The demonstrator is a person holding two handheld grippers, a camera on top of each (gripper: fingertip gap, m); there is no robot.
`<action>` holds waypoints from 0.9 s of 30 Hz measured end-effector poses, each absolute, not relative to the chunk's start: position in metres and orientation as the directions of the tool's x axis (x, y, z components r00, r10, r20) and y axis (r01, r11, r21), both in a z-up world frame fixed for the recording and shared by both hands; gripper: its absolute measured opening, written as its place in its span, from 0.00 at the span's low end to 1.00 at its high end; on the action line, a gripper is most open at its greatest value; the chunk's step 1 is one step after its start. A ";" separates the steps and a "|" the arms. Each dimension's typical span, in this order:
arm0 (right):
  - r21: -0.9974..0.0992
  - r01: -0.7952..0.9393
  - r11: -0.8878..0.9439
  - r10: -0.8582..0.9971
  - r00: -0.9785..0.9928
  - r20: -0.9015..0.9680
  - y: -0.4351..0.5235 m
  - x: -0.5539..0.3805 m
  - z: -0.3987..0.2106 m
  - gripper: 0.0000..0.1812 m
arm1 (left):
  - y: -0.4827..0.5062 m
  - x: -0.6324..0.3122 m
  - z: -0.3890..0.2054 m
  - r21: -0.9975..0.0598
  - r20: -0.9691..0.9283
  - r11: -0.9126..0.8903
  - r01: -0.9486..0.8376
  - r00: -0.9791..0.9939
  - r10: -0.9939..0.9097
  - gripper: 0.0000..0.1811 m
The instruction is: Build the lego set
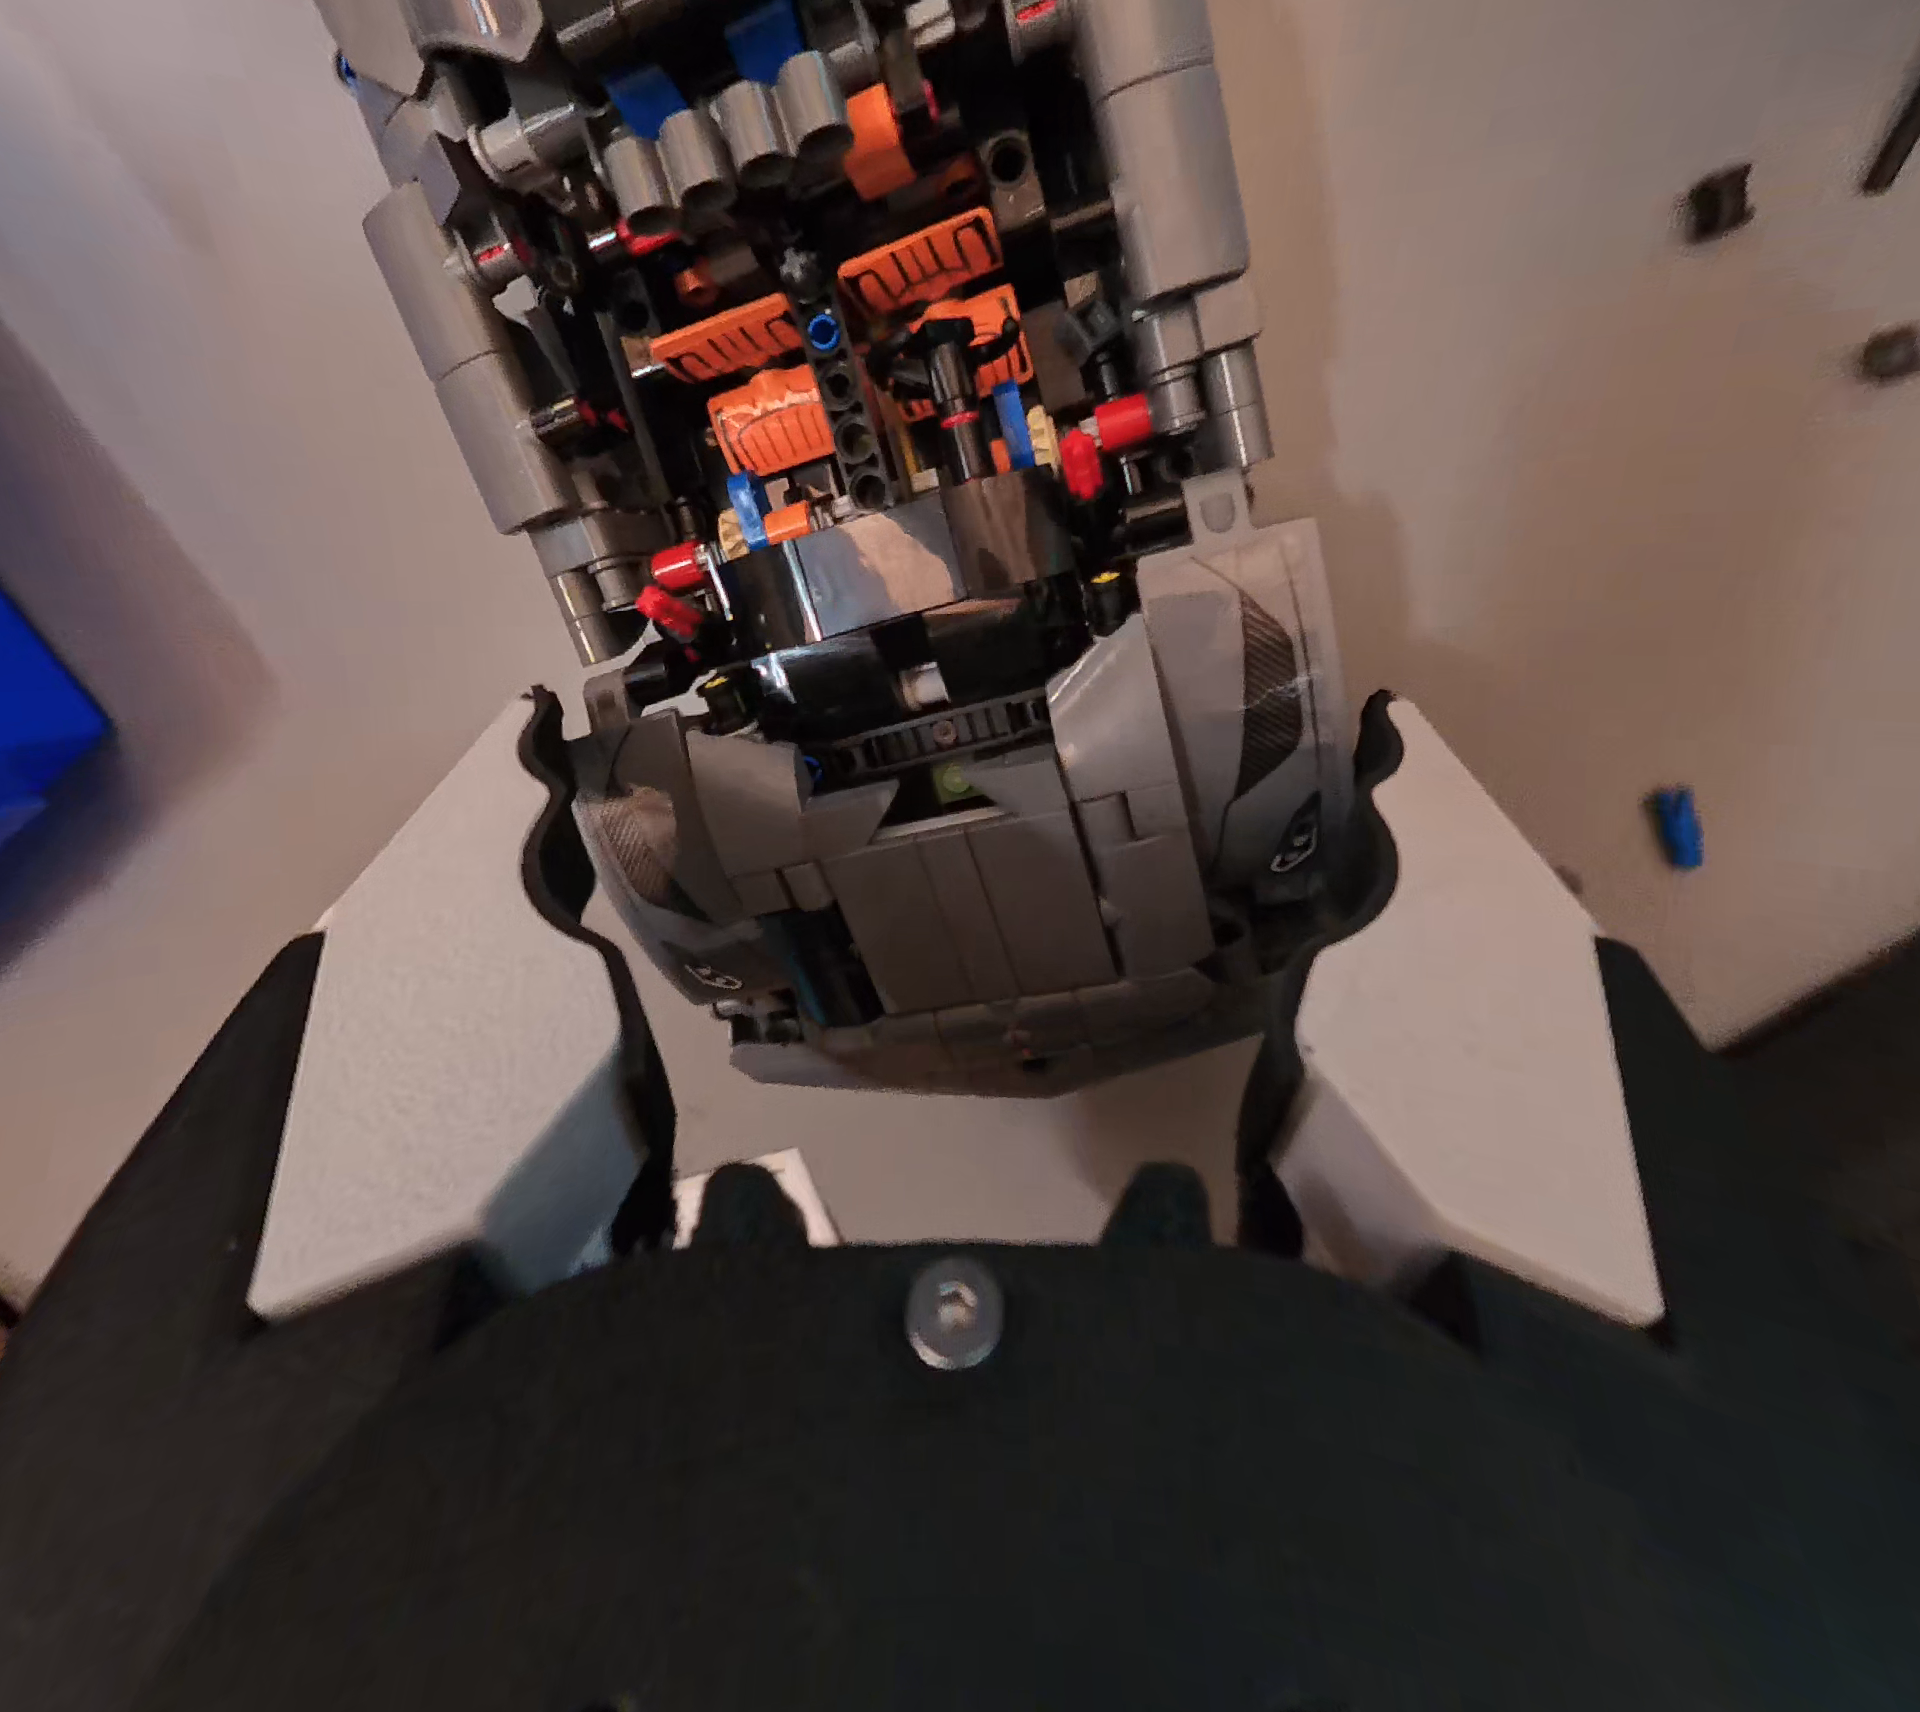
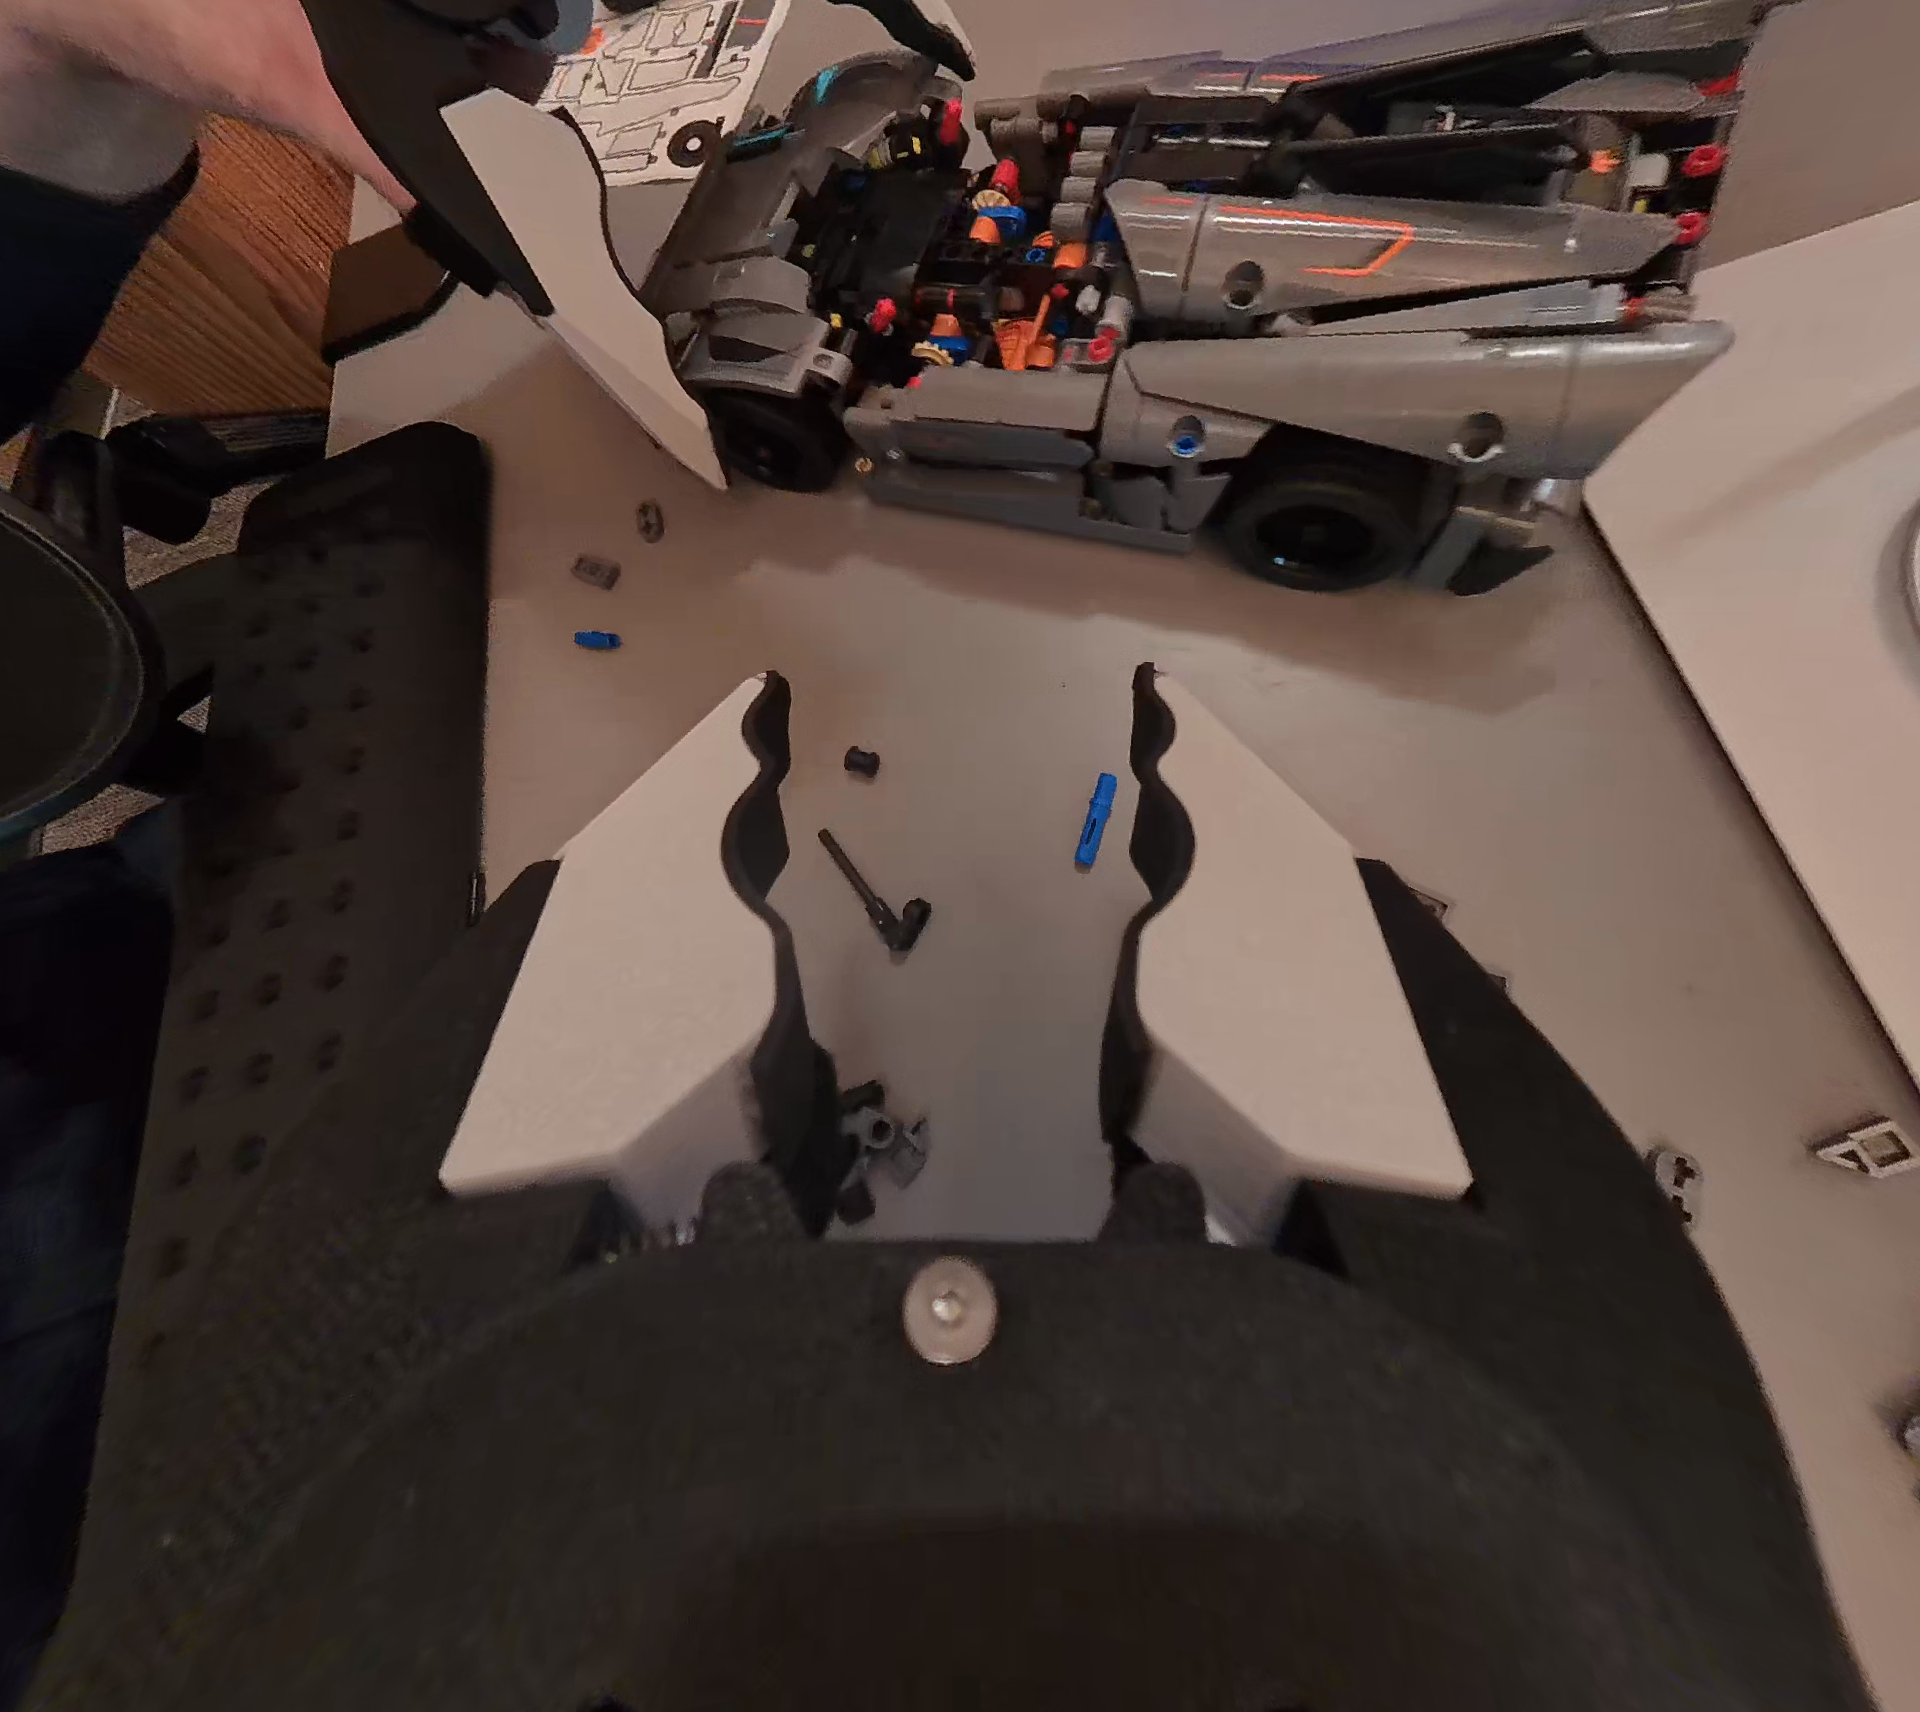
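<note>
Left gripper [image 1: 956,831] fingers clamp the car [image 2: 1195,291] nose; right gripper [image 2: 956,789] open, empty. We risk popping front panels w/ squeeze.

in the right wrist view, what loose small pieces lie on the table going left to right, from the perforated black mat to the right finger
blue pin → grey plate → round dark piece → black bush → black axle piece → blue connector

No legible text, number or brand appears in either view. The printed sheet [image 2: 665,78] on the worktop [image 2: 987,623] carries only outline drawings, too blurred to read.
</note>
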State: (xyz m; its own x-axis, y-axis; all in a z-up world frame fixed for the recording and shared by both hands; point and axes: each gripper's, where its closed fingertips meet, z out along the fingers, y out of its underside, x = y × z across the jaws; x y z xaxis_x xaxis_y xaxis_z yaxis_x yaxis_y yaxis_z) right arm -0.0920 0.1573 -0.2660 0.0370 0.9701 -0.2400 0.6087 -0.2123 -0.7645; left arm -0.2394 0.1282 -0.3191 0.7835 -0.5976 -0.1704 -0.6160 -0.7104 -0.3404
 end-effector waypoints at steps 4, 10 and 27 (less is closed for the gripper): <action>-0.766 0.610 -0.204 0.970 0.023 -0.240 0.154 -0.093 -0.266 0.36 | 0.122 -0.259 -0.318 -0.363 -0.164 -0.711 -0.602 0.793 -0.587 0.87; -0.818 0.538 -0.204 0.972 0.011 -0.235 0.157 -0.091 -0.245 0.34 | 0.107 -0.279 -0.287 -0.538 -0.101 -0.691 -0.483 0.850 -0.517 0.84; -0.813 0.536 -0.228 0.967 0.032 -0.251 0.164 -0.085 -0.246 0.33 | 0.068 -0.283 -0.336 -0.605 -0.037 -0.746 -0.280 0.945 -0.325 0.75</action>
